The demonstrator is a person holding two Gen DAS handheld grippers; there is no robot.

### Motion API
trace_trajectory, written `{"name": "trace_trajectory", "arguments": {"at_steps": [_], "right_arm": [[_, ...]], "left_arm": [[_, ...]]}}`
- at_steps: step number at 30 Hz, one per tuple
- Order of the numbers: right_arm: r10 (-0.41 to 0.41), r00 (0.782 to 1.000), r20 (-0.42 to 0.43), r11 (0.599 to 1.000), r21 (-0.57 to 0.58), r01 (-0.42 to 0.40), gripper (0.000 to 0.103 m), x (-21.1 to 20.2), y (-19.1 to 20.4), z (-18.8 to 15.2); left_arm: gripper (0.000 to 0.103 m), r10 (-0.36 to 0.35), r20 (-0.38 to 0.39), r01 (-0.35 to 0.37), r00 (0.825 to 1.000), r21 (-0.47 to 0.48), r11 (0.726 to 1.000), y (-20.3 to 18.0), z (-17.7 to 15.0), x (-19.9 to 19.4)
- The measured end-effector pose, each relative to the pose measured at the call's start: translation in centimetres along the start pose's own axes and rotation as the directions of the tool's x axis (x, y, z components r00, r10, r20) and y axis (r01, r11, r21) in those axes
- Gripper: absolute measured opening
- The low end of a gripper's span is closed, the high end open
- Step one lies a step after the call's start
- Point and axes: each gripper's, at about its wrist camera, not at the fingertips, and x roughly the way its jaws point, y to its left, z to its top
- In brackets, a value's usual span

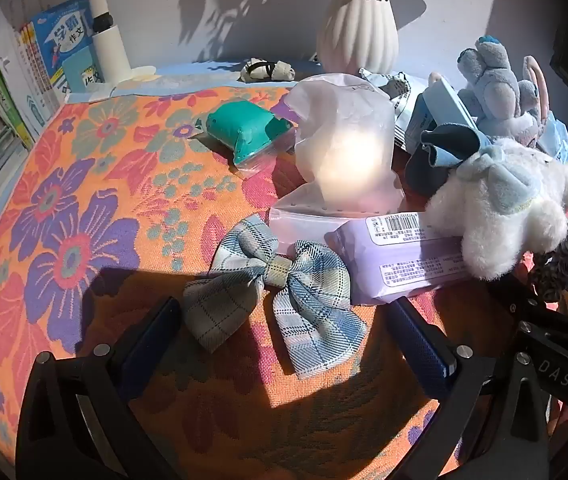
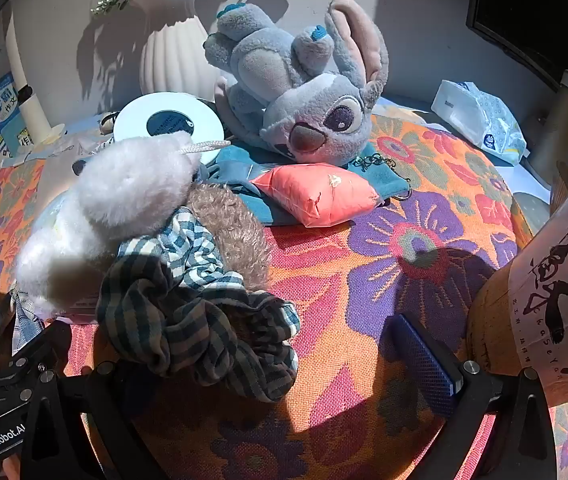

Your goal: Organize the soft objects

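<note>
In the left wrist view a blue plaid bow [image 1: 271, 292] lies on the flowered cloth [image 1: 83, 208], between the tips of my open left gripper [image 1: 292, 336]. A white fluffy plush [image 1: 504, 208] rests on a purple wipes pack [image 1: 404, 260]. A teal soft pack [image 1: 247, 132] lies further back. In the right wrist view my right gripper [image 2: 275, 364] is open, with a green striped scrunchie [image 2: 195, 328] lying at its left finger. A brown fuzzy scrunchie [image 2: 235, 224], the white plush [image 2: 123, 200], a grey Stitch plush [image 2: 304, 96] and a coral pillow pack [image 2: 320, 196] lie beyond.
A white ribbed vase [image 1: 360, 36] stands at the back by the wall. Books [image 1: 31, 76] and a lamp post [image 1: 107, 28] stand at the back left. A translucent plastic bag [image 1: 348, 152] lies mid-table. A tissue pack [image 2: 480, 120] and a cork-coloured container [image 2: 540, 288] are at the right.
</note>
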Motion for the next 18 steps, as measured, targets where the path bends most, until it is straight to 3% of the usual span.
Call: {"name": "trace_trajectory", "arguments": {"at_steps": [4, 10, 16, 18], "right_arm": [[0.002, 1.000, -0.007, 1.000, 0.000, -0.002, 0.103, 0.0, 0.0, 0.0], [0.037, 0.993, -0.114, 0.998, -0.049, -0.043, 0.103, -1.6, 0.0, -1.5], [0.057, 0.993, -0.105, 0.997, -0.047, -0.062, 0.103, -3.8, -0.5, -4.2], [0.074, 0.996, -0.055, 0.996, -0.036, -0.076, 0.103, -5.1, -0.8, -5.0]], "left_arm": [[0.103, -0.005, -0.006, 0.005, 1.000, 0.000, 1.000, 0.0, -0.1, -0.1], [0.102, -0.020, -0.010, 0.020, 1.000, 0.016, 1.000, -0.5, -2.0, -1.9], [0.102, -0.007, 0.101, 0.004, 0.995, 0.033, 0.999, -0.4, -3.5, -6.1], [0.102, -0.001, 0.168, -0.008, 0.986, 0.052, 0.999, -0.4, -3.8, -8.0]]}}
